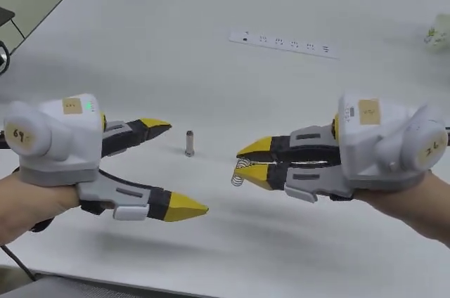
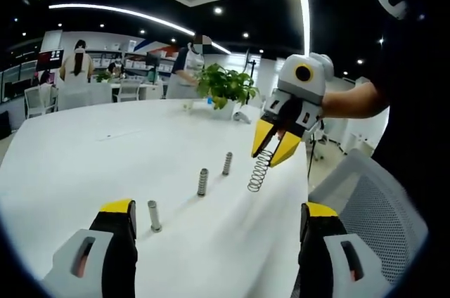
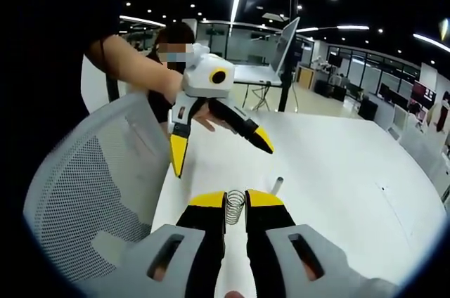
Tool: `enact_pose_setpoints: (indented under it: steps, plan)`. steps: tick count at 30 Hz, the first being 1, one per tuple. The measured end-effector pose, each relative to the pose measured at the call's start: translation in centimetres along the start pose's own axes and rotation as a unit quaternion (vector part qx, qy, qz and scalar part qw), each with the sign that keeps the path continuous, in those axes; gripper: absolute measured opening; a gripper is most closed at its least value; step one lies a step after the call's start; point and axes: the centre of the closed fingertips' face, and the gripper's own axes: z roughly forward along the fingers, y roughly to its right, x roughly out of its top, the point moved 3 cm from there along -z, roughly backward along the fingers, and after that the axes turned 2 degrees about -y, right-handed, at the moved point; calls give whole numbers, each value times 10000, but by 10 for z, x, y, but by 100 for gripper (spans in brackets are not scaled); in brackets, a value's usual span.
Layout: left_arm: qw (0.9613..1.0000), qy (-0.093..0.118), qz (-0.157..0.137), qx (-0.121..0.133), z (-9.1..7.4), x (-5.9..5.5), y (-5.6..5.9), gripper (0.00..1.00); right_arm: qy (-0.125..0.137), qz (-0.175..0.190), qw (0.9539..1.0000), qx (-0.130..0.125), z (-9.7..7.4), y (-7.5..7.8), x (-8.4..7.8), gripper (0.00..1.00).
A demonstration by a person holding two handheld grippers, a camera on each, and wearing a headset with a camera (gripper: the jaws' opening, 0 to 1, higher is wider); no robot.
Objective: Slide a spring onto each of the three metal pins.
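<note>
Head view: the left gripper [image 1: 176, 166] has its jaws spread wide and holds nothing, hovering over the white table [image 1: 211, 52]. The right gripper [image 1: 247, 163] is nipped narrow on a spring [image 1: 238, 173], which hangs from its tips just above the table. One bare pin [image 1: 189, 142] stands upright between the two grippers, slightly farther out. The spring is near it, not on it.

Left gripper view: its own jaws are wide apart, and the bare pin [image 2: 152, 215] is nearest. Farther along the row, the middle pin [image 2: 202, 181] and far pin [image 2: 227, 163] each wear a spring. The held spring [image 2: 259, 171] dangles right of the row.

Right gripper view: its own jaws pinch the spring [image 3: 235, 206] across its coils. The bare pin's top [image 3: 278, 184] peeks just beyond them.

Progress looks like two of three done. The last spring is in hand and needs lining up over the bare pin and sliding down.
</note>
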Motion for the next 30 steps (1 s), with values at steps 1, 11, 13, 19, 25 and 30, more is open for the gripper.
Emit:
enact_pose_setpoints:
  steps: [1,11,13,19,25,30]
  plan:
    - [10000,-4,-8,33,-1,0,-2,96,0,-11,10000,-4,0,0,0,7]
    - [9998,-18,-76,202,-10,-10,-11,98,-78,-83,9999,3,2,3,0,7]
    - [9997,-42,-92,217,-11,-12,-13,98,-100,-83,9999,3,3,3,-1,7]
    - [9996,-3,-115,273,-14,-12,-16,98,-109,-64,9999,-23,11,6,-2,7]
    - [9995,-1,-110,298,-16,-13,-17,98,-125,-68,9999,-71,22,9,1,7]
    - [9995,-9,-110,310,-17,-15,-18,98,-85,-32,9999,-137,30,15,5,7]
